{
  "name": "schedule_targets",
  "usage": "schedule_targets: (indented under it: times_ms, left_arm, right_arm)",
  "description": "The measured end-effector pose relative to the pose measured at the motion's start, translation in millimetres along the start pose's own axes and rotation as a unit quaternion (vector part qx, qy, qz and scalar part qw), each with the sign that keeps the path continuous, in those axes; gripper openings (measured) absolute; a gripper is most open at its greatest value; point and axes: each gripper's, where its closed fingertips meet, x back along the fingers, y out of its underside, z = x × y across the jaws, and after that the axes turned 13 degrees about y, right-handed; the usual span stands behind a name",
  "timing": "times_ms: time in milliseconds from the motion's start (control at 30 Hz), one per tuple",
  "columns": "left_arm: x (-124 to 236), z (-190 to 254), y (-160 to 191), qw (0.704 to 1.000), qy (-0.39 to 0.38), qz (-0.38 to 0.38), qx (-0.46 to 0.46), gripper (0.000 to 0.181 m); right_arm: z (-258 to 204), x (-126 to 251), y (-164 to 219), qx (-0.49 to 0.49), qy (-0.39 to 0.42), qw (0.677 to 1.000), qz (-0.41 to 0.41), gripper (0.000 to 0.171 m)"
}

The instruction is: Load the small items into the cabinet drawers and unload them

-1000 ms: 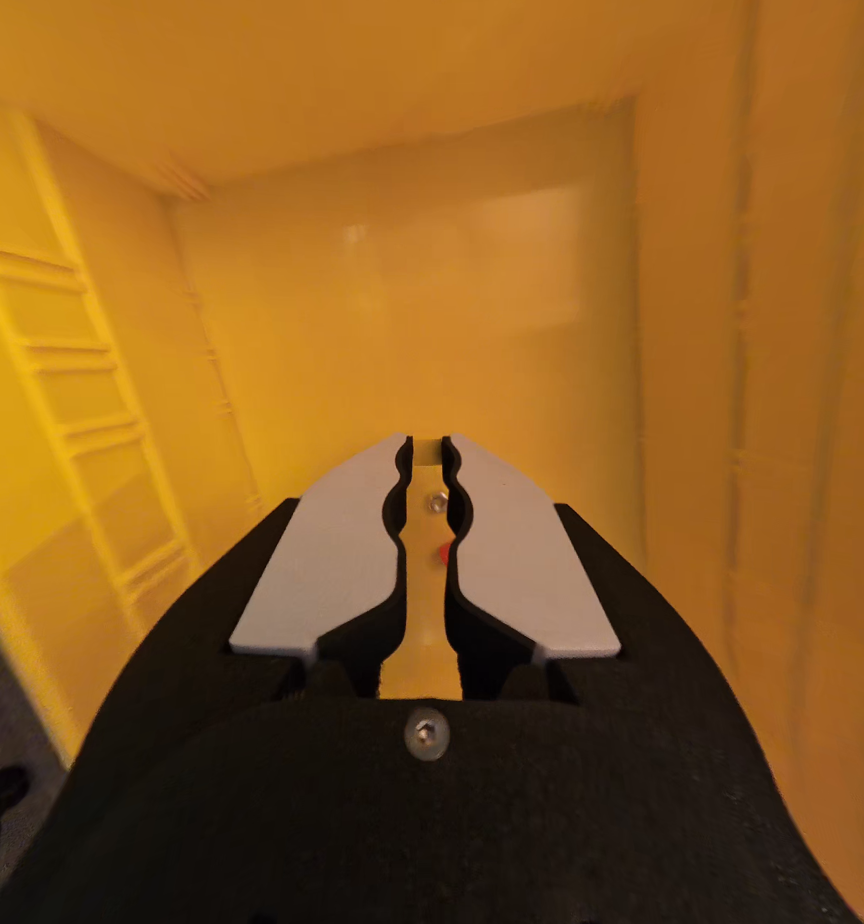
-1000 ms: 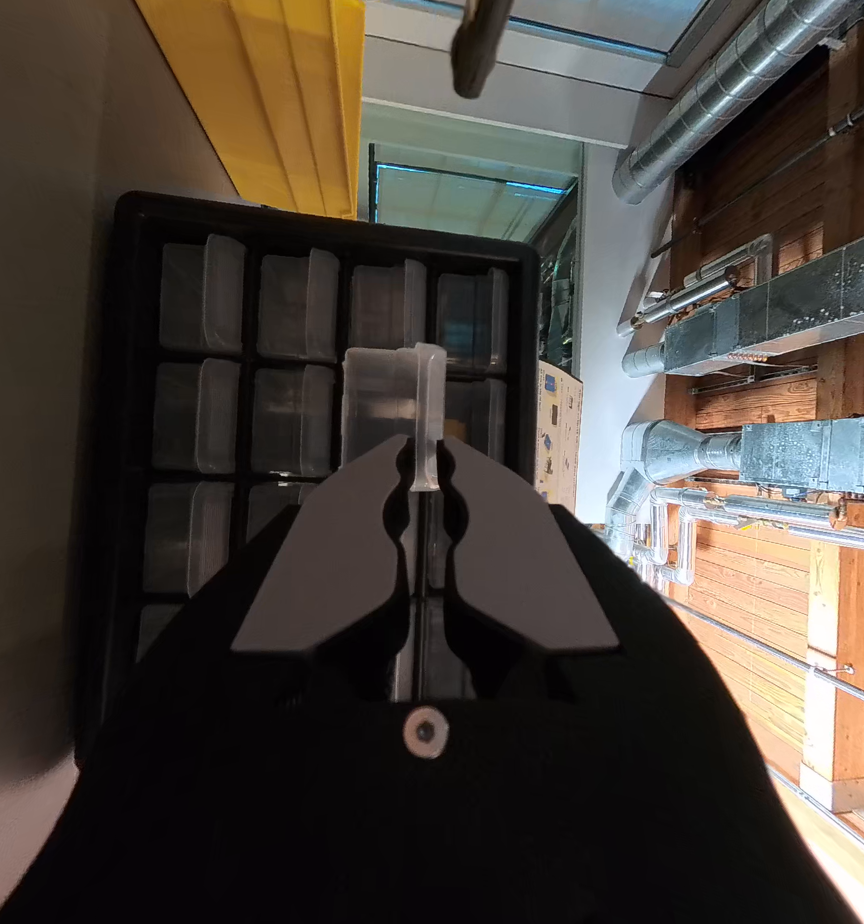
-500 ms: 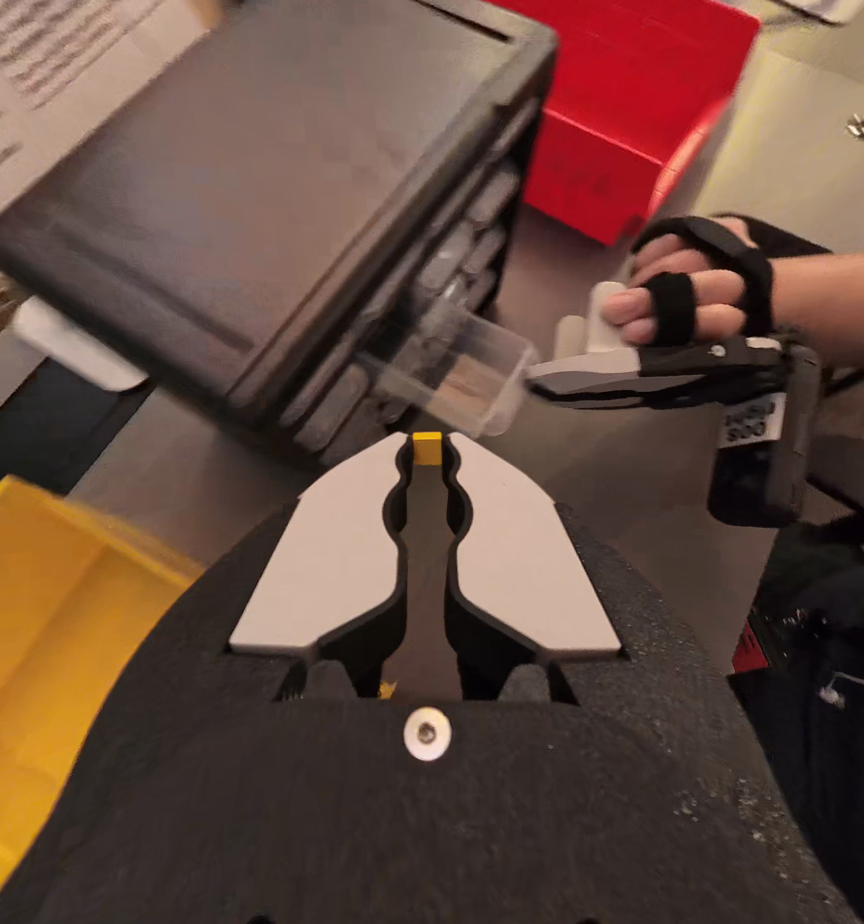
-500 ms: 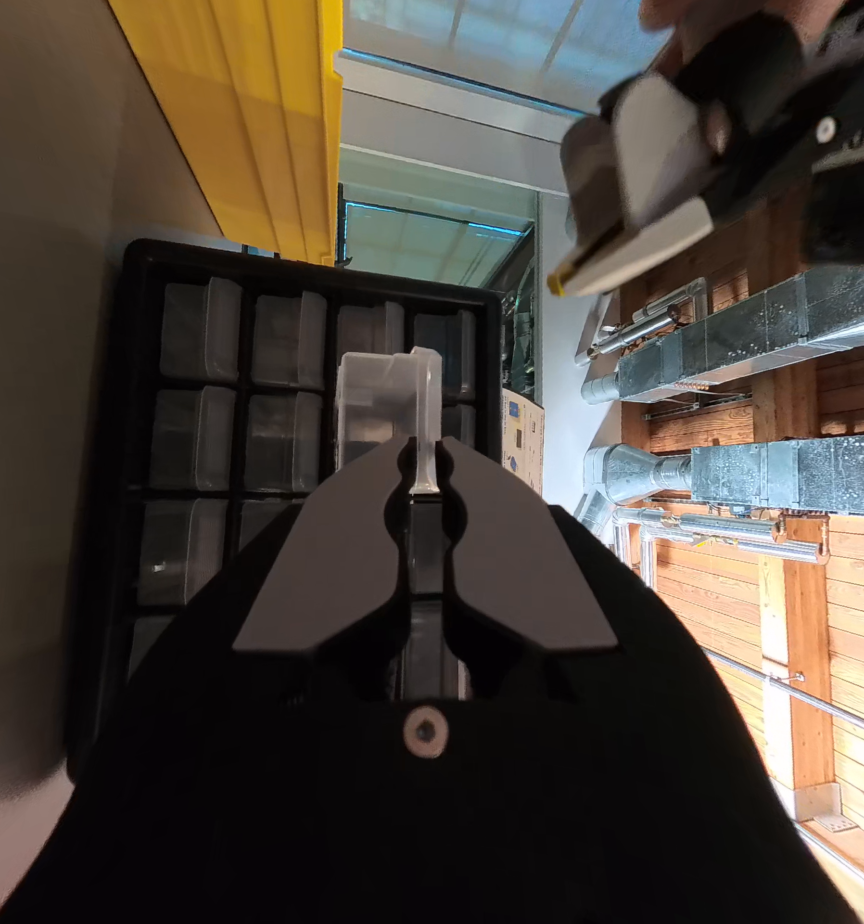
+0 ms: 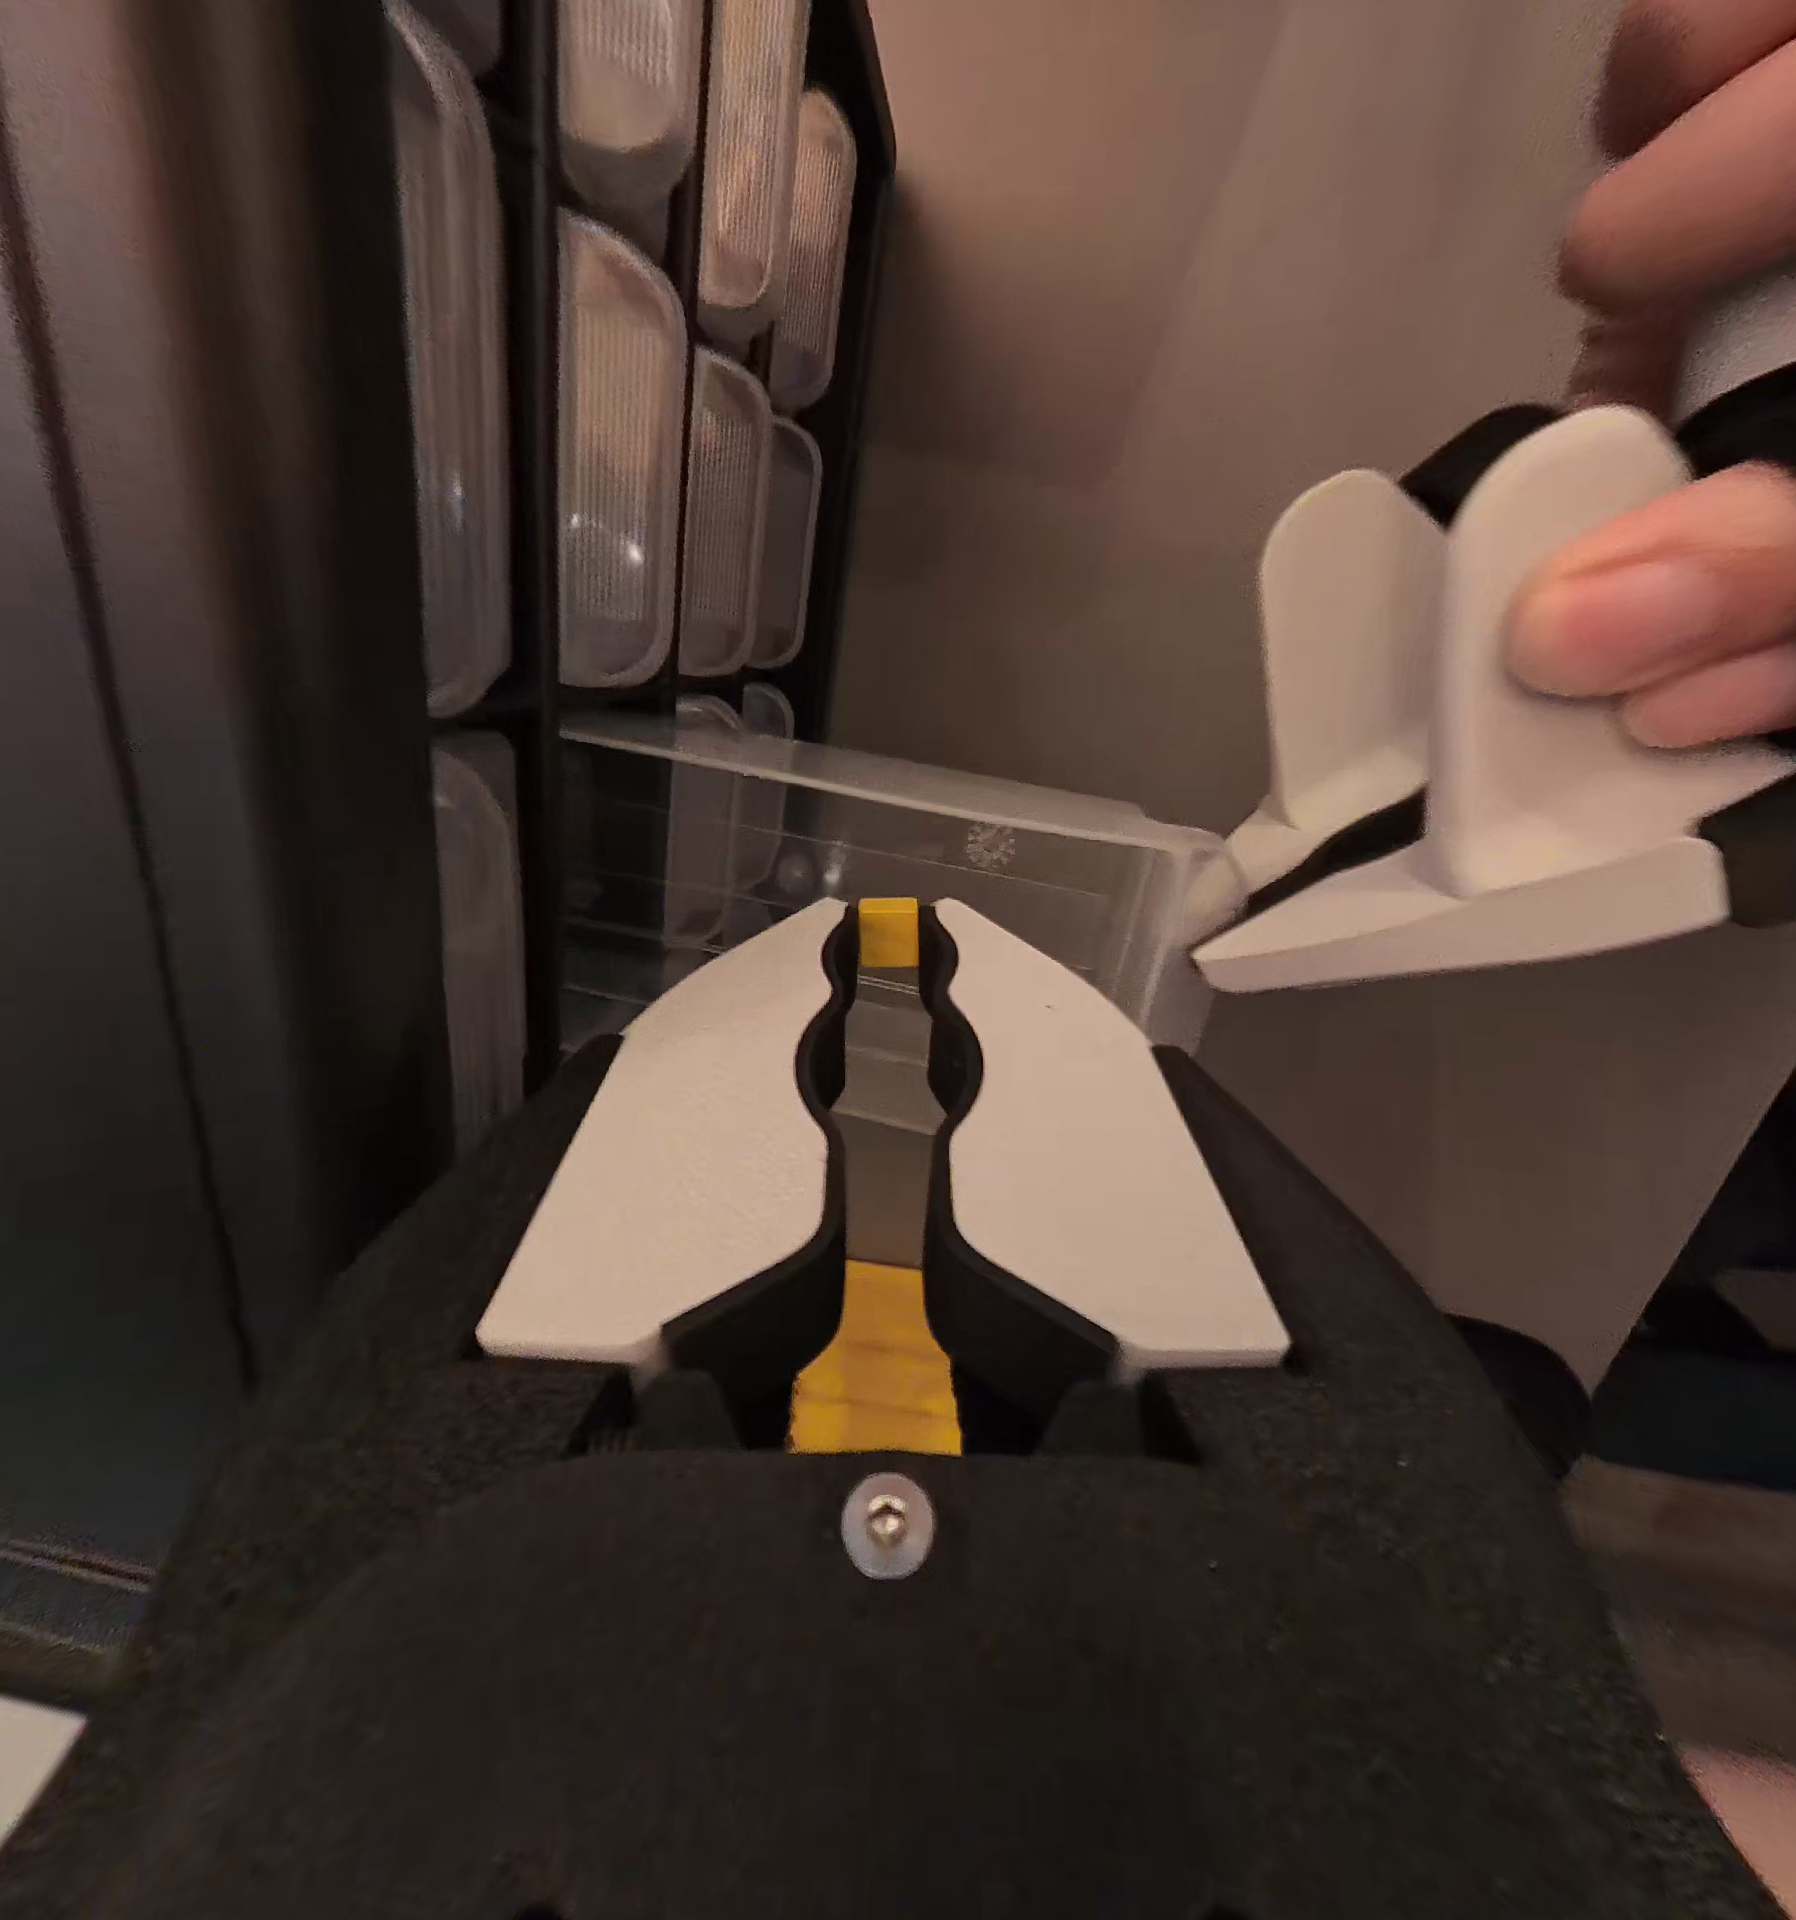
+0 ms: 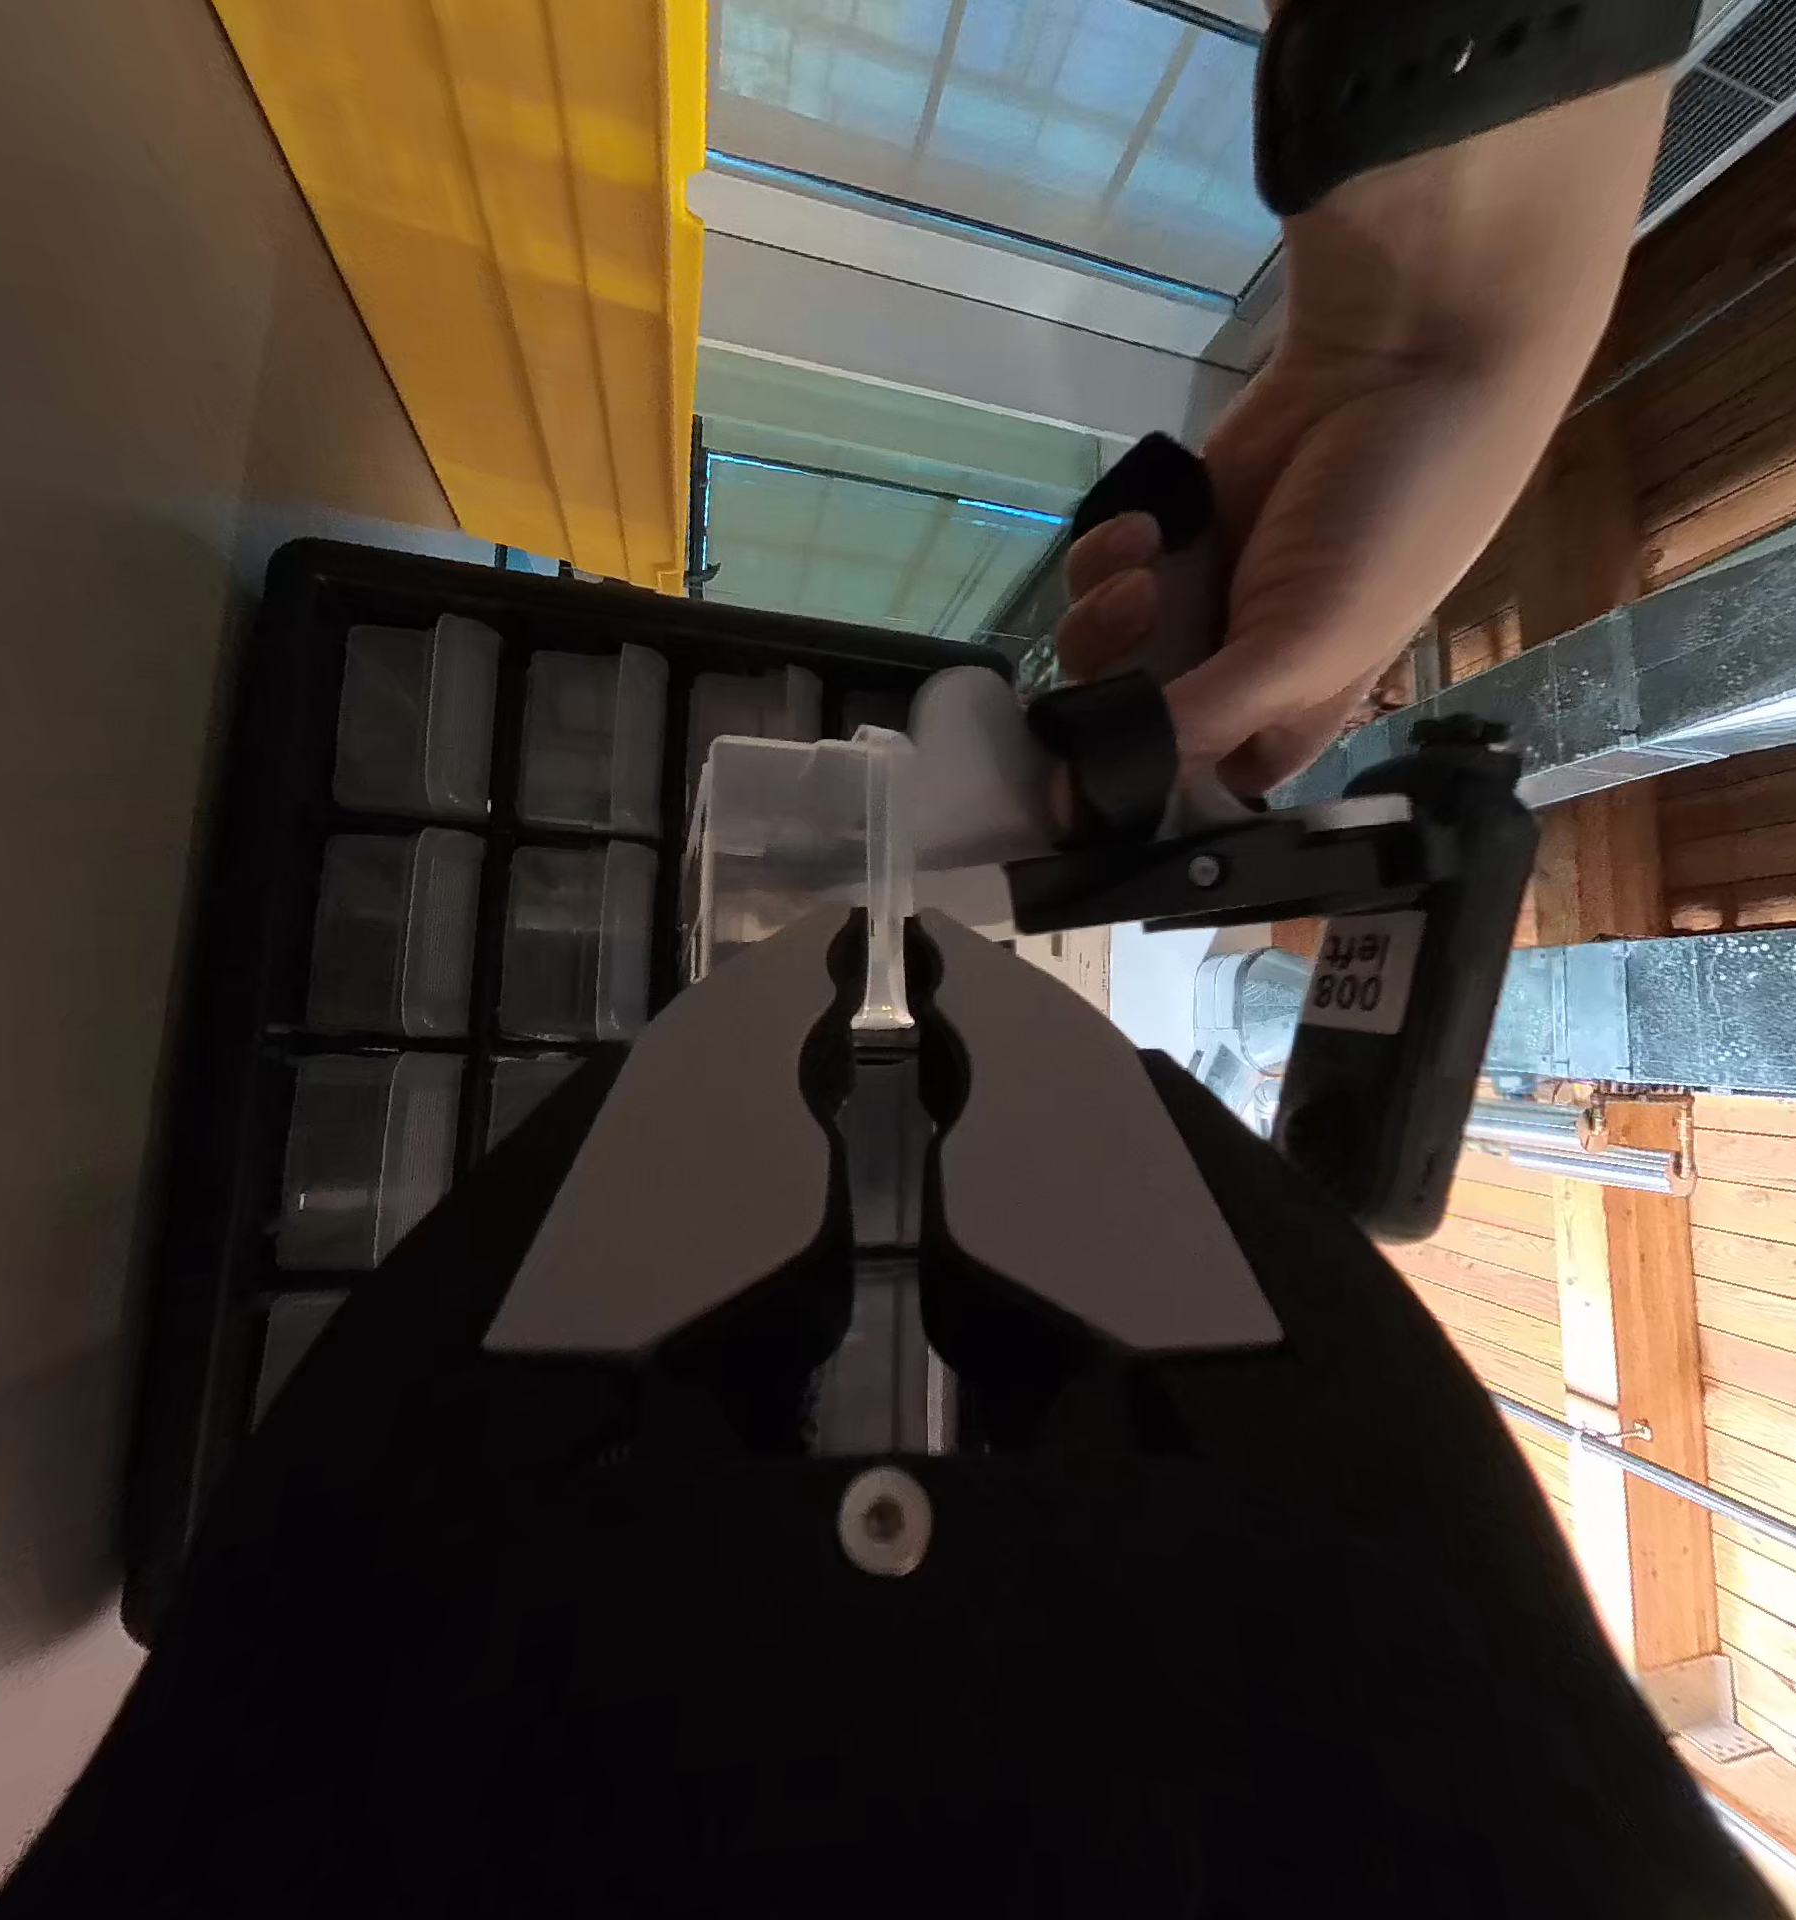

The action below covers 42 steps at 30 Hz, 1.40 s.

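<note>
The right gripper pinched the pulled-out clear plastic drawer's handle, steadying it so the left gripper, clamping a small yellow block, could drop it in.

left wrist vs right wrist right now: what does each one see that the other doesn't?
Left wrist only: the small yellow block pinched at the tips of the left gripper, and the open clear interior of the pulled-out drawer.

Right wrist only: the large yellow plastic bin beyond the cabinet, the cabinet's drawer grid seen face-on, metal ceiling ducts, and the right gripper clamped on the drawer's front tab.

Both: the black cabinet of small drawers, the pulled-out clear plastic drawer, and both grippers.
</note>
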Motion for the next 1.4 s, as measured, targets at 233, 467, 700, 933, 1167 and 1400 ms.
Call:
schedule_targets:
  times_ms: [233,467,700,933,1167,1400]
  left_arm:
    - [-5,-2,1,0.999,0.013,-0.019,-0.026,0.011]
    - [-7,-1,2,0.998,0.000,-0.051,-0.049,0.011]
    - [-2,-3,-3,0.997,-0.027,-0.035,-0.057,0.022]
    - [62,14,-6,0.984,-0.109,0.141,-0.027,0.022]
    - [124,7,64,0.922,-0.230,0.289,0.115,0.017]
    - [134,-19,147,0.891,-0.238,0.297,0.246,0.022]
  right_arm:
    - [-2,0,-2,0.000,-0.006,1.000,0.004,0.007]
    - [-4,1,-3,0.002,-0.009,1.000,0.006,0.007]
    - [-3,0,-2,0.001,-0.010,1.000,0.004,0.007]
    - [-6,-1,1,-0.003,-0.012,1.000,0.001,0.007]
    - [-21,-17,14,0.012,-0.033,0.999,-0.032,0.009]
    - [-36,-47,42,0.012,-0.051,0.995,-0.089,0.009]
